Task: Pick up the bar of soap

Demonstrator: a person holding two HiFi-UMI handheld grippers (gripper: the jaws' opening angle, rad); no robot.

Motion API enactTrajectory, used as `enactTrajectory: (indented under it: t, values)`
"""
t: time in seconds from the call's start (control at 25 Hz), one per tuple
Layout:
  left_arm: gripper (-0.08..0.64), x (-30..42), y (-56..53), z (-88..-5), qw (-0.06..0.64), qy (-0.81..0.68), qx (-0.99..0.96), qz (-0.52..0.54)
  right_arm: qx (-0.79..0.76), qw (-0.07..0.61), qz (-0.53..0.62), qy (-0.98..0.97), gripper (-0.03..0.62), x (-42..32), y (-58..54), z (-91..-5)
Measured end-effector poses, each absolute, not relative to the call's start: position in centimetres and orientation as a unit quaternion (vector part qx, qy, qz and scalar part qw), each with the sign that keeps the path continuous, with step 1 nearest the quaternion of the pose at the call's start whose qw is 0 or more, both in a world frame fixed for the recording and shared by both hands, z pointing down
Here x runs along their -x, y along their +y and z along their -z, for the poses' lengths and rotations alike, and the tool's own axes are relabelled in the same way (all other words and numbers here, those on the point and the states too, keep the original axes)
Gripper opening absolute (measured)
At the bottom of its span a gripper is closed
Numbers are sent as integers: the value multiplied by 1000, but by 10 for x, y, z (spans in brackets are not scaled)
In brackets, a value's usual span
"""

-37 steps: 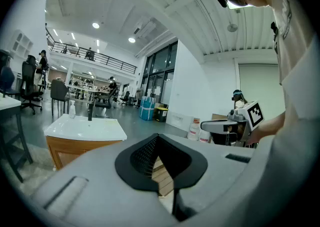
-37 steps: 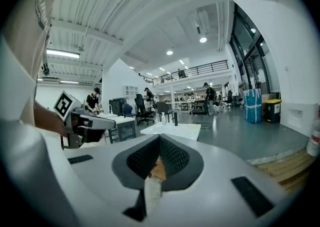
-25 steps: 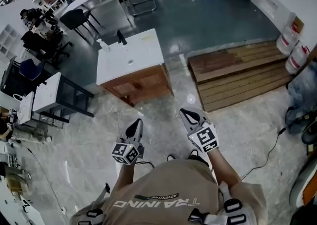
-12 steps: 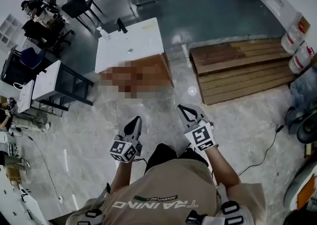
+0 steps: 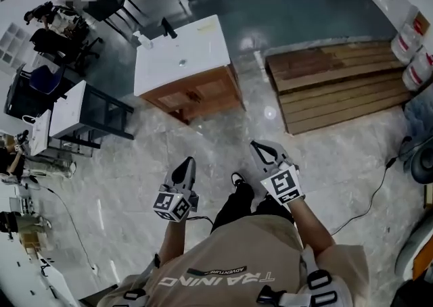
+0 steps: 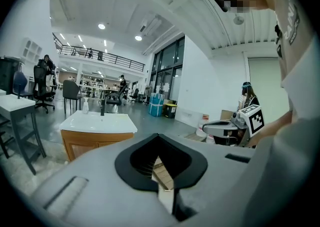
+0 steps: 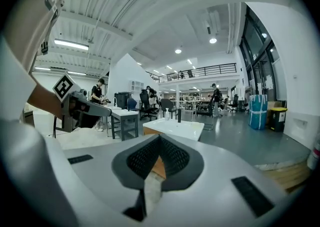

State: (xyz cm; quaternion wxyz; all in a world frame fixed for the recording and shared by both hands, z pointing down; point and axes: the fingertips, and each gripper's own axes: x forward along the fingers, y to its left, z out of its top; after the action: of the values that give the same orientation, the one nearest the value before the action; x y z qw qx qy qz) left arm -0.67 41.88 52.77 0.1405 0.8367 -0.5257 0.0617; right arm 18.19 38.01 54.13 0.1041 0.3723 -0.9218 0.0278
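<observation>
Overhead, the pale marble floor [image 5: 122,184] fills most of the head view and gives way to darker grey flooring farther off. Upper right: a low wooden platform [image 5: 338,86] of planks, with white buckets [image 5: 414,38] at its far end. Upper centre: the table [image 5: 196,49], a white top over a wooden cabinet, stands well apart from both of my grippers, and a stretch of open floor lies between it and them. Its right corner is near the platform's left end. Left of it stands a smaller side table [image 5: 67,113] on a dark frame, and beyond that a cluster of dark office chairs [image 5: 51,42]. A thin cable [image 5: 369,207] snakes across the floor at right. On the table's far edge stand a dark tap [image 5: 167,28] and a small pale bottle [image 5: 140,40]. I cannot make out the bar of soap in any view; anything that small on the white top is too small to tell at this range. Foreground: my left gripper [image 5: 184,172] and right gripper [image 5: 265,153] are held side by side above the floor, both aimed toward the table, with my dark shoe [image 5: 237,180] between them. Each gripper view shows its jaws pressed together at the tips, with nothing between them. Each gripper carries a marker cube [image 5: 170,205].
</observation>
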Motion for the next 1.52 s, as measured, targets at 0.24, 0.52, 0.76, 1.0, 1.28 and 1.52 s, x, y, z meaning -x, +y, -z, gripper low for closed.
enactTrajectory:
  t: [0.24,0.52,0.76,1.0,1.28,1.52]
  values:
    - [-5,31,385,-540,144,-516,-842,-57,-366,109,-12,-924,5,-150,356,-537]
    - [-5,42,324,-514,128,-498,-857,-9,-371,108,8,-922,5,-134,312,-505]
    - [-4,59,288,-526,132,-484,-865,-4,-395,109,13,-912,5,-125,280,-505]
    - [-5,60,263,-523,124,-462,-878,13,-418,118,-8,-901,5,-127,268,-516]
    - [-5,66,252,-532,134,-437,-889,5,-424,109,-40,-898,5,-108,246,-520]
    - [-5,69,246,-542,148,-429,-891,-5,-425,108,-38,-898,5,-99,238,-522]
